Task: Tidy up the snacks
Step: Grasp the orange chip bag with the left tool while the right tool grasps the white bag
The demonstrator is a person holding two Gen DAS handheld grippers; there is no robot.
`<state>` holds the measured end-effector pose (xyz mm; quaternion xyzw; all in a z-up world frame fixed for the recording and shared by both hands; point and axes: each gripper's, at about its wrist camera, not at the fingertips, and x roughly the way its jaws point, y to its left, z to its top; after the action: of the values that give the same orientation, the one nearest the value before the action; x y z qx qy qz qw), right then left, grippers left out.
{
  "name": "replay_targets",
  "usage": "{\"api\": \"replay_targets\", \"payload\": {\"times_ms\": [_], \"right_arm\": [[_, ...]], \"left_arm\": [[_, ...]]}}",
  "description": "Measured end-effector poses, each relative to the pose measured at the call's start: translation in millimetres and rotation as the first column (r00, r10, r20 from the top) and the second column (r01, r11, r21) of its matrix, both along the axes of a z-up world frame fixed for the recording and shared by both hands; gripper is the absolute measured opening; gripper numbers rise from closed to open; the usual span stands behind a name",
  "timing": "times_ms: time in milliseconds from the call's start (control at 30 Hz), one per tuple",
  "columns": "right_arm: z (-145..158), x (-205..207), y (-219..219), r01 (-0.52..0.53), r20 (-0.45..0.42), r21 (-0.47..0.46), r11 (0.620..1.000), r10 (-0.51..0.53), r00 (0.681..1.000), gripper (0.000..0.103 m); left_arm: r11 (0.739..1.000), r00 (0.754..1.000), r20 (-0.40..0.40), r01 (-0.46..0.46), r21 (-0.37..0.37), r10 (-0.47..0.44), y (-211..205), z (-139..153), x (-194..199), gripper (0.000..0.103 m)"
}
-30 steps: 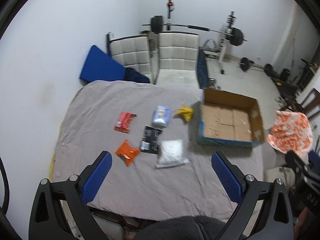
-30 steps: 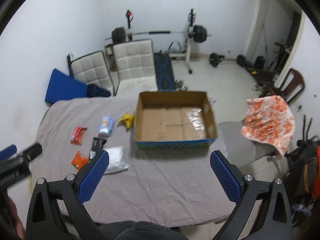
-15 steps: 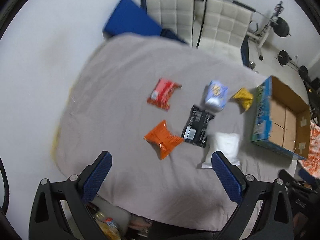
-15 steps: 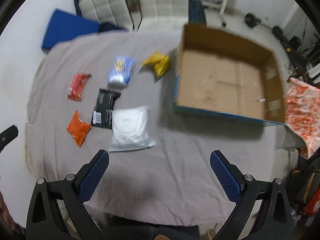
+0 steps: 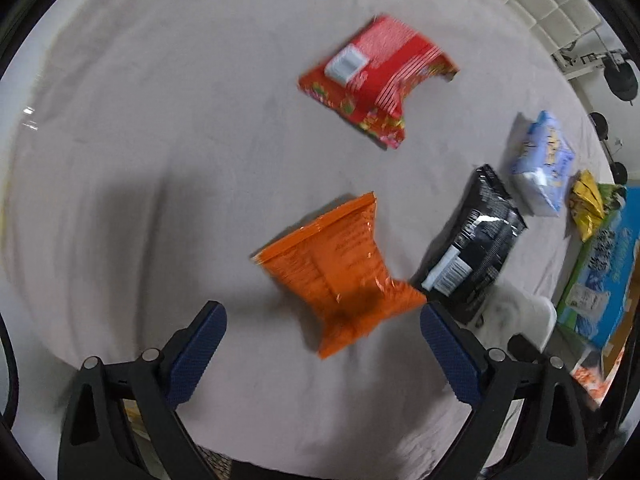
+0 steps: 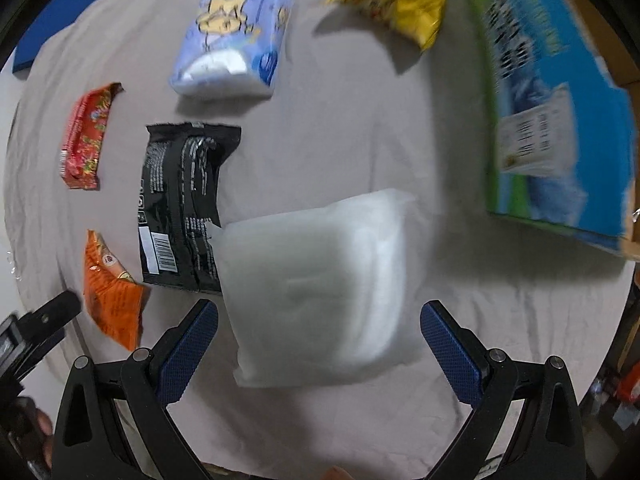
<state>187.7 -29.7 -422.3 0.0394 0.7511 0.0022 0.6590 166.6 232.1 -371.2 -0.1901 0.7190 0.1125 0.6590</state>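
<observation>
I saw six packets flat on the cloth: orange [image 5: 340,272], red [image 5: 372,80], black [image 6: 184,204], white [image 6: 320,296], blue [image 6: 234,38], yellow [image 6: 400,0], left of the box [image 6: 552,120].

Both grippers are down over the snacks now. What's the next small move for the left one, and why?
Probably lower the left gripper a little more, then pinch. Its jaws are just beginning to close but stand wide, and the orange packet lies loose on the grey cloth with its lower end between the fingers, touched by neither pad.
</observation>
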Motion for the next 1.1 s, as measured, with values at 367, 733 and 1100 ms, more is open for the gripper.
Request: {"api": "replay_targets", "payload": {"times_ms": [367,733,1100], "right_arm": [[-35.9,6.1,20.8,-0.019,-0.087,-0.023,1.0,0.017,0.996,0.101],[-69.9,-10.8,38.9,-0.137,-0.149,-0.027,0.99,0.132,0.98,0.081],[-74.5,-30.8,50.8,-0.1,-0.129,-0.041,0.994,0.094,0.987,0.082]], "left_arm": [[0.996,0.993,-0.115,-0.03,-0.085,0.02,1.8,-63.3,23.2,0.072],[0.855,0.86,-0.104,0.508,0.099,-0.499,-85.0,-56.9,-5.3,0.057],[0.909,0.911,-0.048,0.412,0.067,-0.41,-66.1,-50.0,-19.2,0.047]]}}
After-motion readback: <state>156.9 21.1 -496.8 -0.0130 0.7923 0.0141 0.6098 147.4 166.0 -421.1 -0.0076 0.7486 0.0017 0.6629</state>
